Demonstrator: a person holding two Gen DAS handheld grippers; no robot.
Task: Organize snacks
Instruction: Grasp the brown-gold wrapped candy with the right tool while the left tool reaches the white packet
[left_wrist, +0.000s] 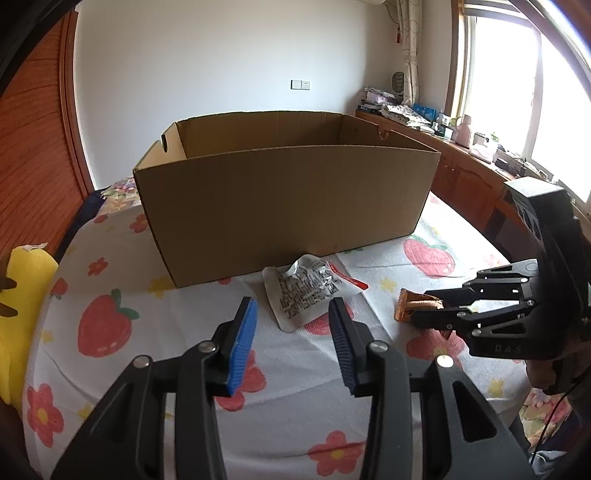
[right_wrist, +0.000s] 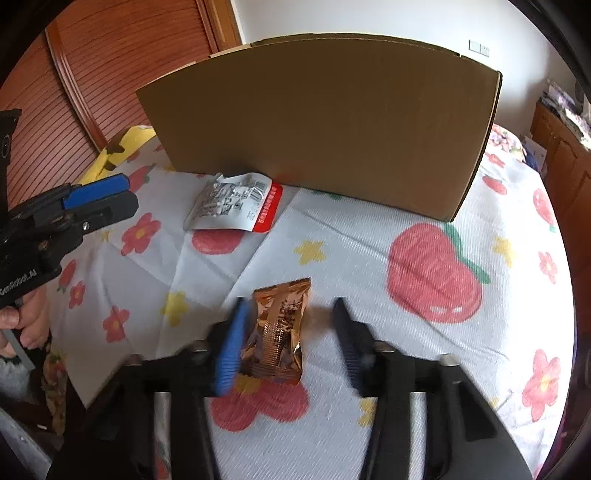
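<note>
An orange foil snack packet lies on the strawberry-print sheet. My right gripper straddles it: the blue left pad touches its edge, while the right pad stands clear of it. From the left wrist view the right gripper sits low over the orange packet. A crumpled white packet with a red strip rests in front of the open cardboard box. My left gripper hovers open just short of it, holding nothing. The right wrist view shows the left gripper beside the white packet.
The cardboard box is tall and hides its inside. A yellow plush lies at the sheet's left edge. A wooden wardrobe stands at the left and a cluttered cabinet under the window. A person's hand grips the left tool.
</note>
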